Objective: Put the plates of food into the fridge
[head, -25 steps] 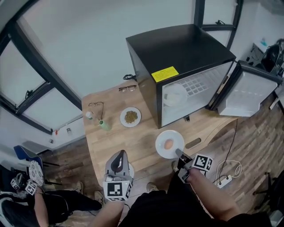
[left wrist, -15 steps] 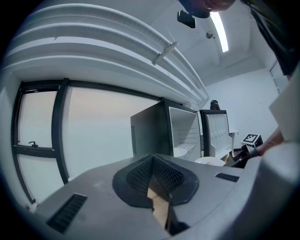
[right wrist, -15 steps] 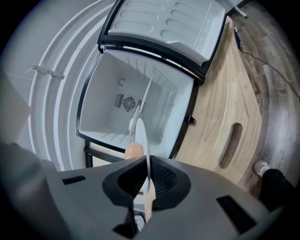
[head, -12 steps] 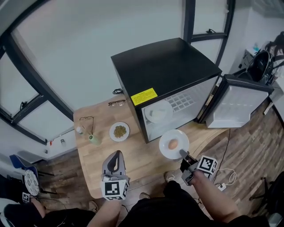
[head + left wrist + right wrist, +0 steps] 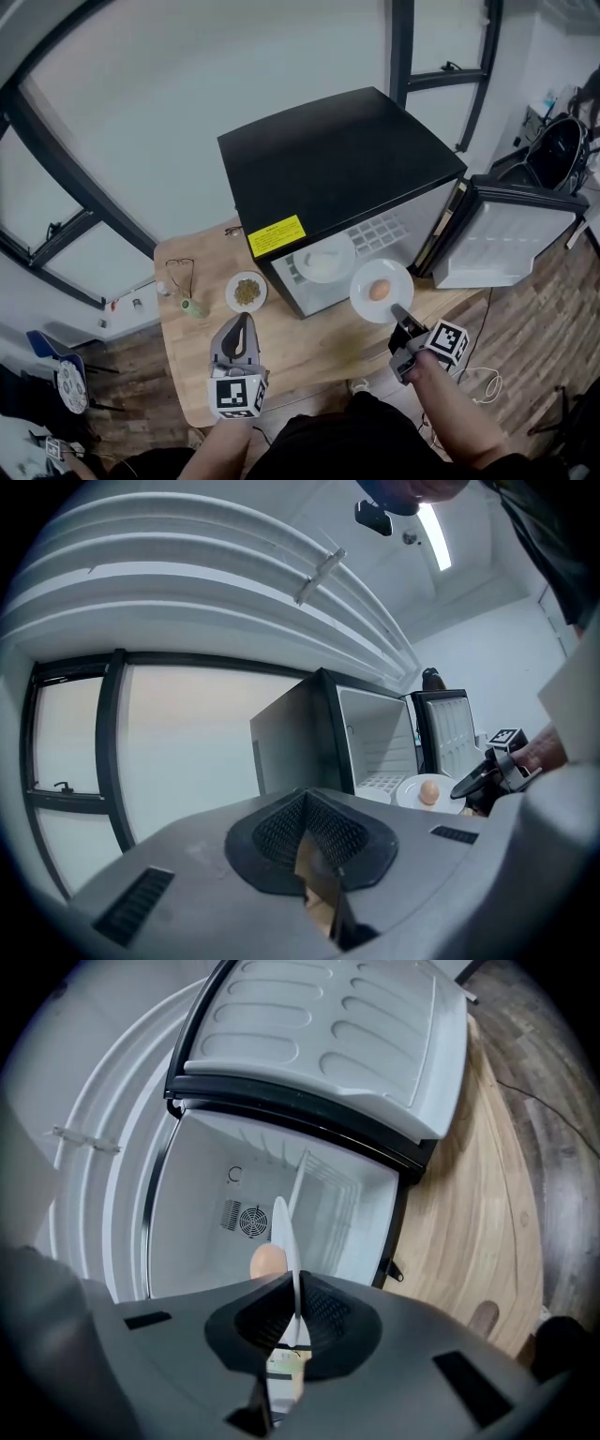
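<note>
Since the earlier frames, the right gripper (image 5: 397,313) has carried the round white plate (image 5: 364,279) with its single brown egg (image 5: 379,290) from over the light wooden table (image 5: 309,352) up to the open front of the black mini fridge (image 5: 328,164). The left gripper (image 5: 245,319) has also shifted forward over the table.

The right gripper's jaws are clamped on the near rim of the plate, which its own view shows edge-on between the pads, with the white fridge interior straight ahead. The left gripper's jaws are closed with nothing between them.

The step in hand looks like loading the egg plate. The plate sits at the mouth of the fridge, just beside a second white plate (image 5: 323,260) already on the shelf inside. The white-lined door (image 5: 506,239) stands swung wide to the right.

The next move calls for easing the plate in level, since the loose egg could roll. It should be set on bare shelf next to the plate already inside, not on top of it, before the jaws release. A third small plate (image 5: 232,285), holding brownish-green food, still waits on the table near the left gripper.

A yellow label (image 5: 277,235) is stuck to the fridge top near its front edge, but its print is too small to read. The cubes on both grippers carry only black-and-white square markers, no words.
</note>
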The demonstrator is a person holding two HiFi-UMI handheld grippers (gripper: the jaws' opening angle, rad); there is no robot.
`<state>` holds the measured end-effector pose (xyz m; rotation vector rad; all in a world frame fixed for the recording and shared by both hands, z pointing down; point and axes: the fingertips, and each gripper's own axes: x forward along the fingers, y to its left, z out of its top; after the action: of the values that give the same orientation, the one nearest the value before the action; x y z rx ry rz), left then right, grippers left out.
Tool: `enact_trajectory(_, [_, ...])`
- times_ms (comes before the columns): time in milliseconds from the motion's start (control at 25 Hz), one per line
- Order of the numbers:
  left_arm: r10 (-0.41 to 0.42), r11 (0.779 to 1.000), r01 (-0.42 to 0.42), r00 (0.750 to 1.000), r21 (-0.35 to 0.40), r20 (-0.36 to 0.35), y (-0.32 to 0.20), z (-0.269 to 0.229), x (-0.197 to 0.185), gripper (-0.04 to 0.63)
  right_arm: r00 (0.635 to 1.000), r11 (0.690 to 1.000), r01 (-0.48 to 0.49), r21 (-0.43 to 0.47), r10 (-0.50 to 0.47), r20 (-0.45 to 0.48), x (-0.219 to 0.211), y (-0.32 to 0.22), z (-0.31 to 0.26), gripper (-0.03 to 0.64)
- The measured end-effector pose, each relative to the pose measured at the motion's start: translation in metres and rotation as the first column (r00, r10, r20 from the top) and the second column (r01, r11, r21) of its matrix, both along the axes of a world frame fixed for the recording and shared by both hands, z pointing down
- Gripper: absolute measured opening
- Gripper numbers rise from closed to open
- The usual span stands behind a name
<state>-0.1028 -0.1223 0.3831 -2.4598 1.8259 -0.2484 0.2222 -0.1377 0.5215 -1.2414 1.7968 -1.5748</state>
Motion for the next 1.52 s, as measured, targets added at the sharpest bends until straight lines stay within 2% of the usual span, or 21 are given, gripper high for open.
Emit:
enact_trajectory(400, [-0.05, 0.999, 0.05, 0.998, -0.014, -0.026, -0.027, 0.003, 0.018, 0.003, 0.999, 0.999, -0.036, -0.013, 0.035, -0.008, 0.035, -0.058, -0.017, 0.032])
enact_trajectory(600, [-0.087, 0.996, 0.086, 0.996, -0.031, -0.035, -0.038, 0.01, 0.015, 0.003, 1.0, 0.999, -0.031, -0.04, 0.031, -0.003, 0.036, -0.08, -0.017, 0.032])
enact_trajectory(840, [-0.125, 0.992, 0.125, 0.992, -0.01, -0.019, -0.048, 0.003, 0.006, 0.003, 0.999, 0.998, -0.038, -0.044, 0.037, -0.021, 0.034, -0.109, -0.022, 0.034])
enact_trajectory(1040, [-0.188, 0.982, 0.188, 0.982, -0.006, -0.031, -0.049, 0.004, -0.01, 0.003, 0.996, 1.0, -0.01, -0.002, 0.01, -0.086, 0.029, -0.132, -0.025, 0.041])
enact_trajectory(1200, [-0.21, 0.978, 0.209, 0.977, -0.011, -0.037, -0.051, 0.008, -0.014, 0.003, 0.982, 1.0, 0.002, -0.02, -0.006, -0.189, 0.029, -0.143, -0.021, 0.054])
enact_trajectory(1280, [-0.215, 0.977, 0.215, 0.976, -0.012, -0.038, -0.05, 0.009, -0.014, 0.003, 0.968, 1.0, 0.001, -0.023, -0.006, -0.251, 0.03, -0.148, -0.02, 0.069])
enact_trajectory(1360, [-0.222, 0.975, 0.221, 0.974, -0.012, -0.039, -0.049, 0.01, -0.016, 0.003, 0.959, 1.0, 0.01, -0.026, -0.016, -0.282, 0.029, -0.153, -0.019, 0.14])
enact_trajectory(1440, [-0.228, 0.974, 0.227, 0.973, -0.014, -0.04, -0.048, 0.011, -0.017, 0.003, 0.962, 0.998, 0.025, -0.049, -0.038, -0.27, 0.026, -0.156, -0.015, 0.231])
enact_trajectory(1520, [-0.23, 0.973, 0.229, 0.972, -0.013, -0.04, -0.048, 0.011, -0.019, 0.003, 0.965, 0.998, 0.029, -0.061, -0.044, -0.259, 0.024, -0.157, -0.013, 0.252])
